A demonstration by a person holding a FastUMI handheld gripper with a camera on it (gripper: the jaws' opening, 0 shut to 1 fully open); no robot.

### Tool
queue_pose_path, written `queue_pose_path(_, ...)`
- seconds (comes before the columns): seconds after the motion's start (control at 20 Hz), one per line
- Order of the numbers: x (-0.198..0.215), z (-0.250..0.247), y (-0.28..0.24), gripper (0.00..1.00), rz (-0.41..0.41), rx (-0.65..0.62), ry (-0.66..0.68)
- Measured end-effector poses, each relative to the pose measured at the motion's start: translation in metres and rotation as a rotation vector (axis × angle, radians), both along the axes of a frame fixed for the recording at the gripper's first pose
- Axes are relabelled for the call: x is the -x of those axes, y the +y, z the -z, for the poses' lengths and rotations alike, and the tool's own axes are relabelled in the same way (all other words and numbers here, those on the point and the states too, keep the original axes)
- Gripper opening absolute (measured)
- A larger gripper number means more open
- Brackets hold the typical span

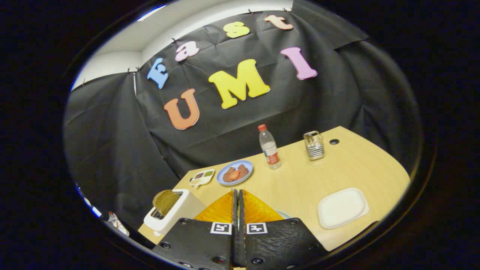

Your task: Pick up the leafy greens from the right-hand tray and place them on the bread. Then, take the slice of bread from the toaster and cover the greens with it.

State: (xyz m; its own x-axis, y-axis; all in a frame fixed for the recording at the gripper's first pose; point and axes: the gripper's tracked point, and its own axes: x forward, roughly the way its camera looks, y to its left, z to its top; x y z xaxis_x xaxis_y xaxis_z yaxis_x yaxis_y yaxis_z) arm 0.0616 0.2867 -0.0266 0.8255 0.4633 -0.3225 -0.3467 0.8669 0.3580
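Observation:
My gripper (237, 194) hangs above the near part of the wooden table (300, 176), its two fingers pressed together with nothing visible between them. Left of the fingers stands a white toaster (176, 215) with a brown slice of bread (165, 201) sticking up out of its slot. To the right of the fingers lies a white rectangular tray (342, 207); I see nothing lying on it. A sliver of a pale plate rim (284, 215) peeks out behind the right finger, and the fingers hide whatever is on it.
Beyond the fingers sit a blue plate (235, 173) with brown pieces and a red slice, and a small compartment dish (202, 177). Farther back stand a water bottle (269, 152) and a glass jar (314, 145). The black cloth wall closes off the back.

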Motion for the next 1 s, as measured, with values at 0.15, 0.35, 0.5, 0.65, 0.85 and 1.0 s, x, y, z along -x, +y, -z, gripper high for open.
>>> queue_pose_path(0.15, 0.015, 0.012, 0.044, 0.0, -0.065, -0.047, 0.04)
queue_pose_path(0.35, 0.022, 0.033, 0.065, 0.0, -0.092, -0.099, 0.088)
queue_pose_path(0.5, 0.022, 0.06, 0.07, 0.0, -0.096, -0.118, 0.148)
queue_pose_path(0.65, 0.018, 0.065, 0.059, 0.0, -0.076, -0.121, 0.146)
queue_pose_path(0.85, 0.004, 0.072, 0.026, 0.0, -0.002, -0.093, 0.137)
queue_pose_path(1.0, -0.002, 0.084, 0.001, 0.0, 0.047, -0.073, 0.148)
